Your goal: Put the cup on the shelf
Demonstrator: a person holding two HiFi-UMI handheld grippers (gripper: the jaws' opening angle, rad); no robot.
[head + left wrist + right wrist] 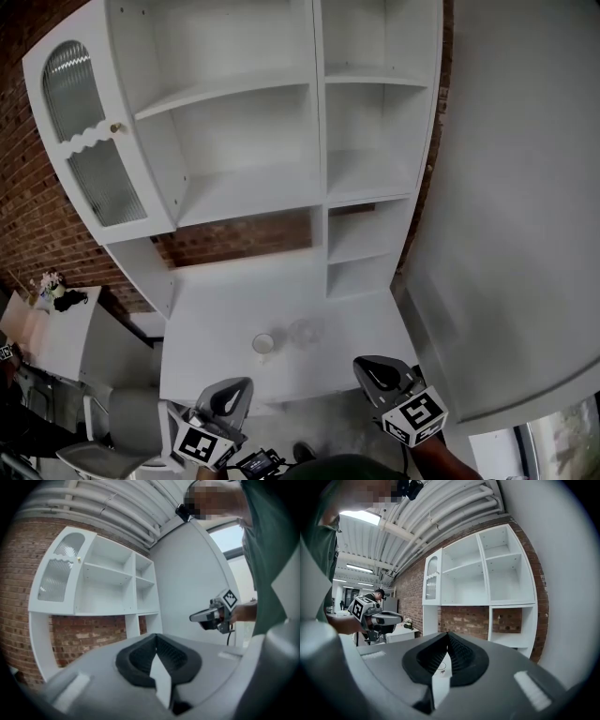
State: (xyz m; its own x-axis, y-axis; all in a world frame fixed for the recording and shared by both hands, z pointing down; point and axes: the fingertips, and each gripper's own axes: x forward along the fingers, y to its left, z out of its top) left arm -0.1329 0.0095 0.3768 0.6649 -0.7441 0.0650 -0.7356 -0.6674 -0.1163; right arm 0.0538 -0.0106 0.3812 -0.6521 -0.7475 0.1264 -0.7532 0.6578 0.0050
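Beyond the jaws, the shelf unit is plain white, against a red-brown brick wall with pale mortar lines. Its door has ribbed glass with a scalloped white band. The tabletop is white and the cup pale. The left gripper and right gripper are grey, with black-and-white square-marker cubes and black ribbed pads.

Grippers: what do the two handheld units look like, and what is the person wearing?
Both are pale grey wedge-shaped shells: left gripper, right gripper. Each carries a white cube with black square markers. The fingers have a black ribbed lining. A black cable hangs from the right one. The person wears a dark green top.
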